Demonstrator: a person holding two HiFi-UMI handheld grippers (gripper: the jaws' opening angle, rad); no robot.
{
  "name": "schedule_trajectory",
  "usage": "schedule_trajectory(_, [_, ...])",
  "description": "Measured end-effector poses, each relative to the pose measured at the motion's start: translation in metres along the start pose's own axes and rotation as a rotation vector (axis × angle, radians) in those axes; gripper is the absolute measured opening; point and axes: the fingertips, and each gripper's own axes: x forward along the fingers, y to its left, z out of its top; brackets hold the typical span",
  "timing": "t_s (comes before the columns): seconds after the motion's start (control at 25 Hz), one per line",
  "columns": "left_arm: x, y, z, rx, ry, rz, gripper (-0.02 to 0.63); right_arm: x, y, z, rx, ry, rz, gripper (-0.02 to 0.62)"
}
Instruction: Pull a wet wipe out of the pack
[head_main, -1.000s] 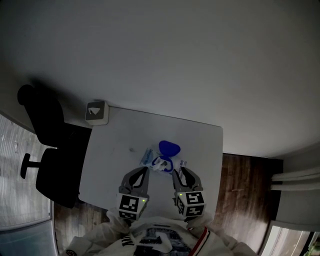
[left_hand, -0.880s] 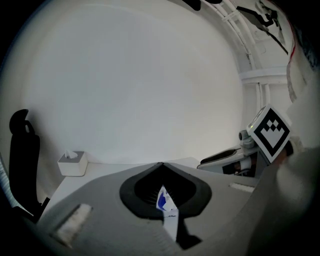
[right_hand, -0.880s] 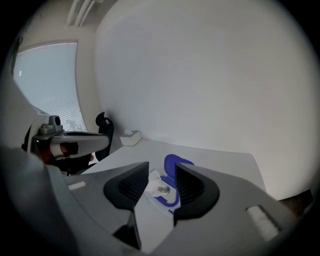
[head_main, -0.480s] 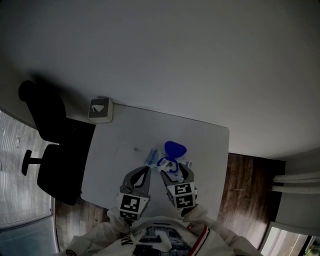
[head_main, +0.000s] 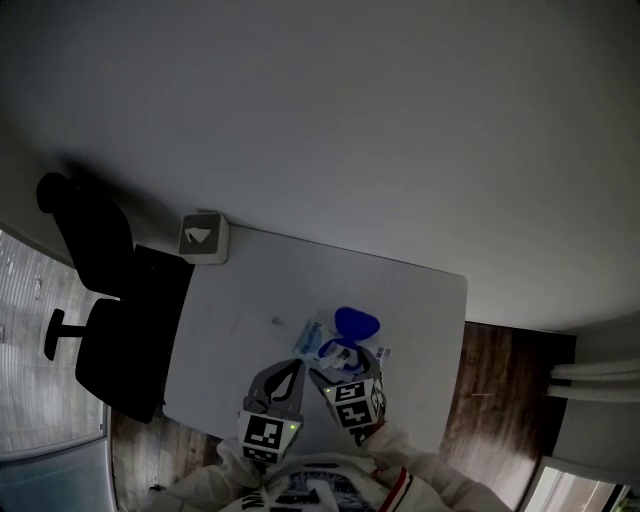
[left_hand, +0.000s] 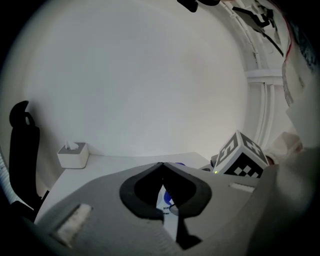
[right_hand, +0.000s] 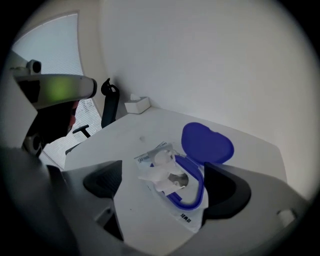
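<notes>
One wet wipe pack (right_hand: 186, 214) lies on the white surface (right_hand: 145, 127), blue lid (right_hand: 207, 142) flipped open, a crumpled wipe (right_hand: 161, 174) poking from its opening. The right gripper (right_hand: 162, 187) fingers are opening, spread either side of the pack without pressing it. The left gripper (left_hand: 162, 167) fingers are pressed together on nothing. A tissue box (left_hand: 73, 154) sits at the far corner

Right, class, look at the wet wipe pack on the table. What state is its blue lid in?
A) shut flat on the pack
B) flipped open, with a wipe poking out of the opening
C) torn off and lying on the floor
B: the blue lid stands flipped back from the wet wipe pack, and a crumpled white wipe sticks up from the opening.
</notes>
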Motion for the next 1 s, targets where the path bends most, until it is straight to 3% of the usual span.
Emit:
schedule_trajectory(0.16, [0.005,0.003,-0.003,-0.008,0.013,0.001,0.003,0.013,0.001,-0.007,-0.001,0.028,0.008,0.532])
schedule_trajectory(0.4, [0.012,0.005,-0.007,-0.007,0.027,-0.003,0.003,0.026,-0.006,-0.008,-0.010,0.048,-0.004,0.526])
schedule_trajectory(1.0, [0.014,0.004,-0.011,-0.017,0.042,-0.004,0.003,0.025,-0.011,-0.016,-0.036,0.106,-0.038,0.278])
